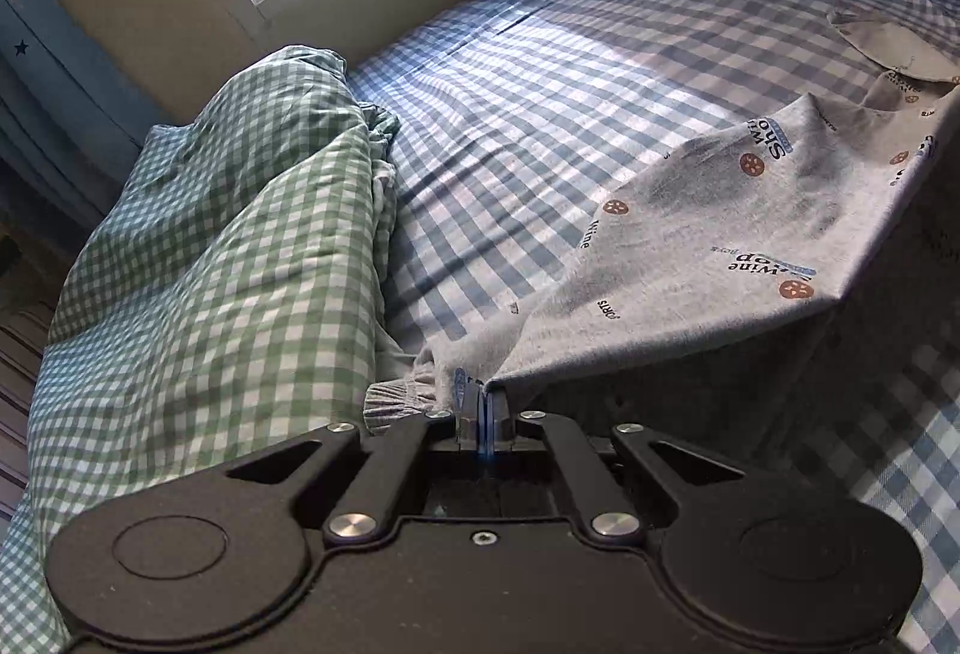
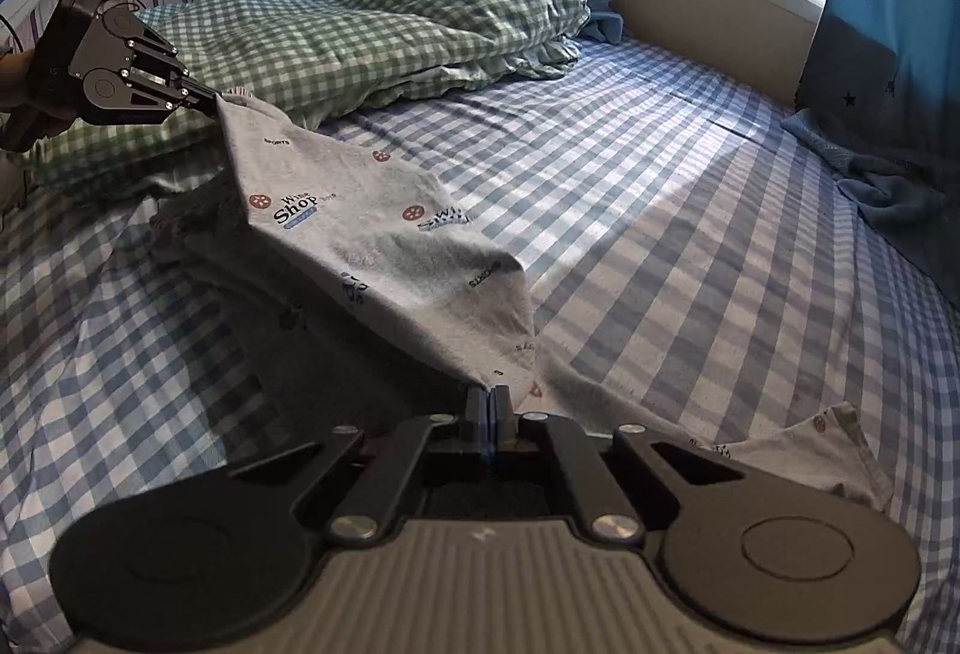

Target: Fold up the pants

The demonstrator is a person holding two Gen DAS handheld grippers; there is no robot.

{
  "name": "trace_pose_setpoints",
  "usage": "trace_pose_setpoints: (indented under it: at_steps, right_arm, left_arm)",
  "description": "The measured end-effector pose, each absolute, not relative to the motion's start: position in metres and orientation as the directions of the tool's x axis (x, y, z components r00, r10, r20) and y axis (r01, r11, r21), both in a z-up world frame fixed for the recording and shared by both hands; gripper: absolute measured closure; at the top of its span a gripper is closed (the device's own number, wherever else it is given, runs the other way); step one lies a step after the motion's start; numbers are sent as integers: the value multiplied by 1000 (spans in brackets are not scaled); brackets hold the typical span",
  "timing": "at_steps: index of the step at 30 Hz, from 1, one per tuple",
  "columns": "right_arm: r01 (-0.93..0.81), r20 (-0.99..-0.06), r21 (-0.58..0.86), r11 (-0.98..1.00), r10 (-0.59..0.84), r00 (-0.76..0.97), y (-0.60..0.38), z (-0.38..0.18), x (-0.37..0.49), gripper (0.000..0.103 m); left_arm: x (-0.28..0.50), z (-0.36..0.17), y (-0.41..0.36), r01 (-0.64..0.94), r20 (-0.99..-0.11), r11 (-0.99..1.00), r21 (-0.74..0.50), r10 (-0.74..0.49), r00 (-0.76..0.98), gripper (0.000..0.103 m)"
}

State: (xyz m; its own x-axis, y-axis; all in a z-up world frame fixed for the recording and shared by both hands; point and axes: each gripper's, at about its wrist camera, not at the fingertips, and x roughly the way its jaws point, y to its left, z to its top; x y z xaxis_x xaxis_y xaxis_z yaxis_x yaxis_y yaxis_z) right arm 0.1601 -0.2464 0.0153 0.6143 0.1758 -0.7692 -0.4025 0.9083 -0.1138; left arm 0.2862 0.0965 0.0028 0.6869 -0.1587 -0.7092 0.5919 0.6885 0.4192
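Blue-checked bed (image 2: 690, 234) below, green-checked duvet (image 2: 372, 24) heaped at the head end. Grey printed pants (image 2: 384, 240) lifted off the sheet, stretched in a taut ridge between both tools, far part trailing on the bed. Left hand-held gripper (image 2: 213, 101) clamped on the gathered waistband end; right hand-held gripper (image 2: 486, 393) pinched tight on the opposite end. Best done, probably, by keeping even tension, carrying the held edge across in step, then lowering flat, edges matched, before letting go.
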Motion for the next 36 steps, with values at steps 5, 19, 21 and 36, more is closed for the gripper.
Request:
trace_pose_setpoints:
  at_steps: [5,19,21,36]
  right_arm:
    - [-412,-775,-143,900,157,612,-236,6,144,103]
    - [-391,-797,-149,908,123,591,-239,-5,118,103]
    - [-377,-803,-142,915,117,585,-239,-12,118,103]
    - [-43,-800,41,998,59,598,-259,-30,94,41]
  left_arm:
    - [261,-7,101,593,-709,691,413,-165,686,103]
    - [217,-32,107,594,-744,712,374,-153,651,103]
    - [221,-39,107,588,-754,722,364,-141,641,103]
    - [248,-37,185,94,-818,973,-209,-227,528,21]
